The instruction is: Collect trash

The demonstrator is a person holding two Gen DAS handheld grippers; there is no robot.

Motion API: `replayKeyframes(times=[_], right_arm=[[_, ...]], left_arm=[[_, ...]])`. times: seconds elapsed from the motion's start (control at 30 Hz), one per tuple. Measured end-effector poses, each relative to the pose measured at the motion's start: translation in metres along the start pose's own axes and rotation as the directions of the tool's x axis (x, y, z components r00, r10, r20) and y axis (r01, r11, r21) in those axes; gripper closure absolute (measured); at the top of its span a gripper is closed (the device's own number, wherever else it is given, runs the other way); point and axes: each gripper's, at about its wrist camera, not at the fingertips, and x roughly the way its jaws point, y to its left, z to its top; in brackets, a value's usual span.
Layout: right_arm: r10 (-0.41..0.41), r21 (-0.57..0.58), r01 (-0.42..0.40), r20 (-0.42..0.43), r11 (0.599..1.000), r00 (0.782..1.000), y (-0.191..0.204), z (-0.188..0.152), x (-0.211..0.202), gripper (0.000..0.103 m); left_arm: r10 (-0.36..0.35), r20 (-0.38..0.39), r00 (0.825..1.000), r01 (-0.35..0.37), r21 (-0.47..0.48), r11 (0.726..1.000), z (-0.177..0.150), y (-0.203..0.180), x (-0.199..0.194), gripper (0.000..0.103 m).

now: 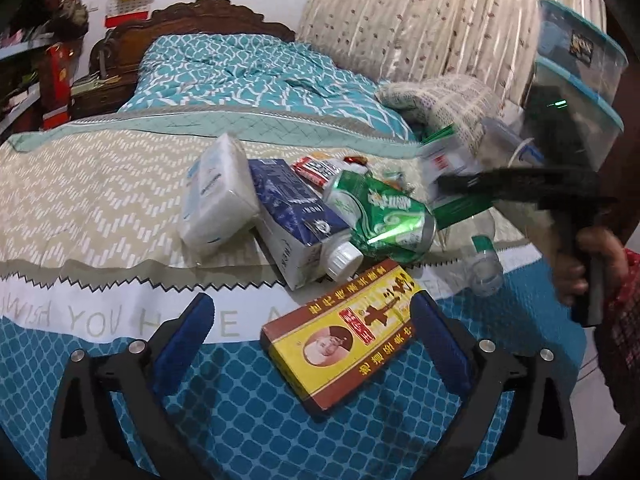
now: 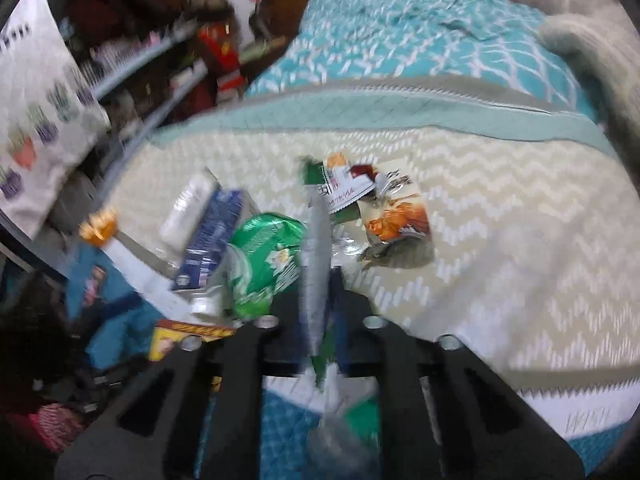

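It was a bedroom in a lived-in home: a bed (image 1: 120,184) with a carved wooden headboard (image 1: 200,16) and teal patterned quilt (image 1: 248,72), a patterned curtain (image 1: 420,16) behind it, and cluttered shelves (image 2: 160,64) alongside.

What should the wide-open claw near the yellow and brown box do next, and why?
Probably ease the left claw forward and close on the yellow and brown box. The box lies flat on the bed between its open blue fingers, nearest of the trash, while the right claw is already shut on a thin green wrapper.
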Motion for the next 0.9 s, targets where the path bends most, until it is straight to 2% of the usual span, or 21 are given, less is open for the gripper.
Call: replayKeyframes(times=[0.1,0.2,0.23,0.3,0.37,0.47,0.53,0.63,0.67,0.7,0.73,0.87,0.9], right_arm=[[0.055,0.059,-0.06,0.096,0.996,0.994,-0.007,-0.023,-0.04,0.092],[0.135,0.154,-0.162,0.175,0.975,0.975,-0.016,-0.051,-0.071,0.092],[0.157,0.18,-0.192,0.194,0.965,0.968,-0.019,-0.061,-0.077,0.092],[0.176,0.209,-0.221,0.212,0.953,0.961,-0.02,-0.081,-0.083,0.092],[0.227,0.256,-0.28,0.218,0.925,0.949,-0.022,-0.099,-0.083,0.092],[0.275,0.333,-0.34,0.227,0.88,0.934,-0.029,-0.12,-0.073,0.092],[0.336,0.396,-0.414,0.253,0.819,0.907,-0.039,-0.129,-0.066,0.092],[0.407,0.487,-0.512,0.312,0.707,0.858,-0.054,-0.142,-0.054,0.092],[0.428,0.506,-0.544,0.336,0.67,0.839,-0.057,-0.146,-0.051,0.092],[0.454,0.522,-0.582,0.365,0.624,0.813,-0.061,-0.15,-0.049,0.092],[0.475,0.532,-0.611,0.384,0.587,0.791,-0.063,-0.153,-0.046,0.092],[0.53,0.528,-0.654,0.39,0.541,0.753,-0.049,-0.154,-0.031,0.092],[0.539,0.524,-0.659,0.387,0.539,0.748,-0.049,-0.152,-0.028,0.092]], left_arm=[[0.01,-0.033,0.999,-0.009,0.033,0.999,0.0,-0.006,0.007,0.009],[0.028,-0.034,0.999,-0.027,0.039,0.999,0.0,-0.009,0.006,0.009],[0.014,-0.03,0.999,-0.014,0.025,1.0,0.0,-0.009,0.002,0.009],[-0.053,-0.033,0.998,0.053,-0.018,0.998,0.001,-0.01,-0.002,0.009],[-0.164,-0.037,0.986,0.161,-0.071,0.984,0.005,-0.016,-0.006,0.009],[-0.293,-0.072,0.953,0.287,-0.082,0.954,0.012,-0.038,-0.002,0.01],[-0.369,-0.109,0.923,0.36,-0.098,0.928,0.011,-0.052,0.006,0.012],[-0.49,-0.153,0.858,0.463,-0.182,0.867,0.005,-0.062,0.02,0.013],[-0.518,-0.156,0.841,0.485,-0.209,0.849,0.002,-0.062,0.023,0.013],[-0.557,-0.157,0.816,0.513,-0.249,0.822,0.0,-0.061,0.026,0.014],[-0.575,-0.155,0.804,0.525,-0.271,0.807,-0.002,-0.06,0.026,0.013],[-0.642,-0.143,0.753,0.57,-0.347,0.745,-0.003,-0.064,0.035,0.015],[-0.65,-0.144,0.746,0.576,-0.351,0.738,-0.005,-0.066,0.037,0.027]])
